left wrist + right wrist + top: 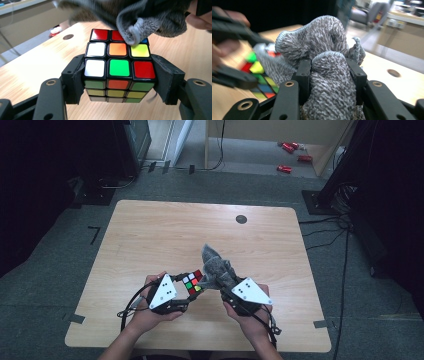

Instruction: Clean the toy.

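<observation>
While both hands rest low, left gripper (119, 82) clamps cube (118, 67), right gripper (329, 82) pinches cloth (322, 45), seemingly touching it.

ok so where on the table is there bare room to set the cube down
The far half of the table is bare up to the round hole, and so are the left and right margins. The crowded part is near the front edge, where the left gripper clamps the cube and the right gripper presses the grey cloth on it.
</observation>
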`<act>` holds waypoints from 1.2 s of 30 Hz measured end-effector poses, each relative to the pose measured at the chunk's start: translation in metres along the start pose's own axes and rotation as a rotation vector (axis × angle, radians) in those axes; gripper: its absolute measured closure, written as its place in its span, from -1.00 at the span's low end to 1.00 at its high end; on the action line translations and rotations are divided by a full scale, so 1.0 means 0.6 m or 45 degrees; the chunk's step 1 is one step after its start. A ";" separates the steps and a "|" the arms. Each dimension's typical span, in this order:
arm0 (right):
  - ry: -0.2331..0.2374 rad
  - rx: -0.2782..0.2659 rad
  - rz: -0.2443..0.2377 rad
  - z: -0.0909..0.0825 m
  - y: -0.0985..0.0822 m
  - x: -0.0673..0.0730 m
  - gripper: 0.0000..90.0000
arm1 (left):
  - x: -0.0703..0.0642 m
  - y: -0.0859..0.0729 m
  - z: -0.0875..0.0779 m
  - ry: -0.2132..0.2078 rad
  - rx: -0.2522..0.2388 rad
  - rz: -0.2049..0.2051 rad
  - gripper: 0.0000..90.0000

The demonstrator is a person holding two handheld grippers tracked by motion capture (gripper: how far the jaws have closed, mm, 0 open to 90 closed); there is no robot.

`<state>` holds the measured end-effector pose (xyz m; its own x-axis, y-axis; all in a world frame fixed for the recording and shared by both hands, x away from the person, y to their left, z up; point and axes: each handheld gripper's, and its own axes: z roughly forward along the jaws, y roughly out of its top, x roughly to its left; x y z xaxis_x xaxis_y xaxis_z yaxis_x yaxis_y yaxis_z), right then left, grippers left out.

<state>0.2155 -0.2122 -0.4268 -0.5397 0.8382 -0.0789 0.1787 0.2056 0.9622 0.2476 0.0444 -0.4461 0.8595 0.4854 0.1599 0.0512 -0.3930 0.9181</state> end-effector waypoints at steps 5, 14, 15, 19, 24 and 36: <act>0.169 -0.058 0.121 0.001 0.004 0.001 0.38 | -0.002 -0.001 -0.006 -0.068 -0.088 -0.026 -0.23; 0.171 0.092 0.209 0.030 -0.035 -0.013 0.39 | 0.024 0.000 -0.032 -0.051 -0.198 -0.108 -0.23; 0.170 0.069 0.225 0.026 -0.030 -0.016 0.38 | 0.025 -0.001 -0.031 -0.049 -0.188 -0.102 -0.23; 0.209 -0.077 0.265 0.000 -0.001 -0.019 0.38 | 0.020 -0.002 -0.025 -0.072 -0.171 -0.097 -0.23; 0.302 -0.095 0.248 0.006 -0.002 -0.002 0.36 | 0.016 0.002 -0.025 -0.099 -0.185 -0.107 -0.23; 0.316 -0.108 0.337 0.002 -0.002 -0.021 0.37 | 0.030 -0.002 -0.029 -0.139 -0.223 -0.198 -0.23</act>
<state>0.2232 -0.2223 -0.4273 -0.6690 0.7065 0.2309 0.2756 -0.0527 0.9598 0.2541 0.0668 -0.4378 0.8984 0.4387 -0.0192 0.1061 -0.1744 0.9789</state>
